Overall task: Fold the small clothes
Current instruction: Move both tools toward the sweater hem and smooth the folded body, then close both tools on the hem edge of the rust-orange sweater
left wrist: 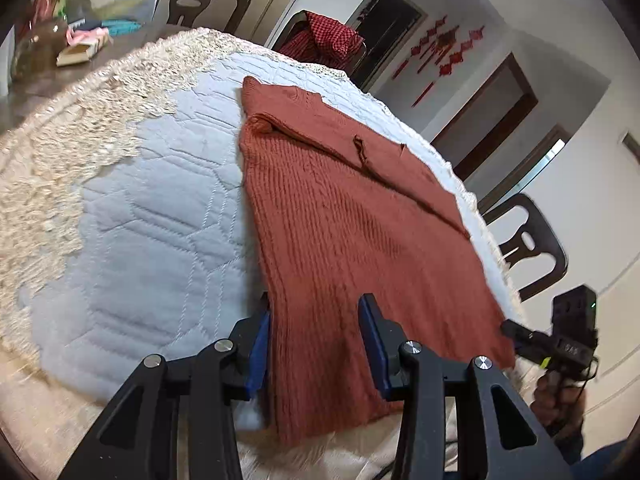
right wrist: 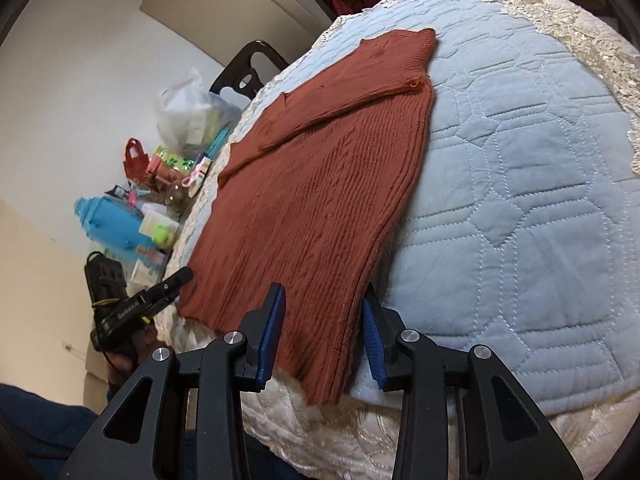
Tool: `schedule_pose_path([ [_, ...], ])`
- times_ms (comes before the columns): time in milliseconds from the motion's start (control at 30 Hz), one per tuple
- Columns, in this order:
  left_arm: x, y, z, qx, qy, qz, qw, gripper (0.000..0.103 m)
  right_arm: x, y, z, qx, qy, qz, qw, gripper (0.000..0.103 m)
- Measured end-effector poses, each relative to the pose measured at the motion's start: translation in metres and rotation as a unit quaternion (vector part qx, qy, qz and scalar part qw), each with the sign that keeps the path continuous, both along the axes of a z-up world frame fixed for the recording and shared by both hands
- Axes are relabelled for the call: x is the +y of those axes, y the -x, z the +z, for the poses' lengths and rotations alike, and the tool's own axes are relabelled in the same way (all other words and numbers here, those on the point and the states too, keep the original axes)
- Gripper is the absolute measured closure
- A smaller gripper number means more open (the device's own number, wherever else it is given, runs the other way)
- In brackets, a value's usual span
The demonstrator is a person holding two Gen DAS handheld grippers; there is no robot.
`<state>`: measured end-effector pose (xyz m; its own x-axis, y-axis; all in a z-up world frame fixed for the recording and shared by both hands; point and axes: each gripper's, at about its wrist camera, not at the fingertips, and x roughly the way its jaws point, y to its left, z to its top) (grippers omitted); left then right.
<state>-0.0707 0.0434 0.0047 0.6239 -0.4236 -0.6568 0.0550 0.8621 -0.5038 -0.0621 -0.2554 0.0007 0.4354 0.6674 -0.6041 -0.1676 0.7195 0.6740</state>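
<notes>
Left gripper (left wrist: 314, 316): jaws partly apart, straddling the near left corner of the rust-red knitted sweater (left wrist: 344, 216). The fabric fills the gap between the blue pads; whether the pads actually press on it cannot be told from its own camera.

Right gripper (right wrist: 324, 312): same stance at the near right corner of the sweater, jaws partly apart, hem running between the blue pads. Pinch or mere straddle cannot be told here either. In the left wrist view the right gripper shows at the far right edge, its tip at the sweater's corner, held in a hand (left wrist: 556, 396).

Sweater: lies spread flat on a pale blue quilted pad (left wrist: 160, 216), with an upper part folded diagonally across the body. Near hem hangs slightly past the pad's front edge, over a cream lace cloth (left wrist: 60, 152) that borders the pad.

Surroundings: dark chairs around the table, one draped with a red checked cloth (left wrist: 324, 36). In the right wrist view, clutter beyond the sweater's left side: a white plastic bag (right wrist: 188, 112), a blue bottle (right wrist: 110, 220), small packets.
</notes>
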Motion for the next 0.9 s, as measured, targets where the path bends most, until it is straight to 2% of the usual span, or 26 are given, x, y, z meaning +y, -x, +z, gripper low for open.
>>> schedule_pose_path([
  [100, -0.004, -0.005, 0.001, -0.002, -0.002, -0.005, 1.0, 0.059, 0.004, -0.003, 0.0, -0.003, 0.0, 0.001, 1.0, 0.066],
  [267, -0.006, 0.01, 0.0, -0.003, -0.003, -0.024, 0.9997, 0.068, 0.008, 0.006, -0.001, -0.003, 0.008, 0.017, 1.0, 0.082],
  [300, -0.006, 0.011, -0.001, -0.004, -0.004, -0.026, 0.9996, 0.072, 0.008, 0.008, -0.002, -0.003, 0.013, 0.016, 1.0, 0.089],
  [400, -0.006, 0.006, -0.001, 0.001, 0.001, -0.035, 0.9994, 0.096, 0.007, 0.006, -0.004, -0.002, 0.011, 0.012, 1.0, 0.095],
  [467, -0.007, 0.006, 0.003, -0.006, 0.003, -0.04, 0.9992, 0.096, 0.01, 0.005, 0.001, -0.012, 0.011, 0.016, 1.0, 0.096],
  [667, 0.003, 0.022, 0.03, -0.065, 0.023, -0.05, 0.9963, 0.096, -0.007, 0.018, 0.023, -0.055, -0.022, 0.004, 0.998, 0.097],
  [900, 0.013, 0.045, 0.036, -0.066, 0.05, -0.044, 0.9956, 0.096, -0.018, 0.049, 0.033, -0.067, -0.034, 0.002, 0.997, 0.097],
])
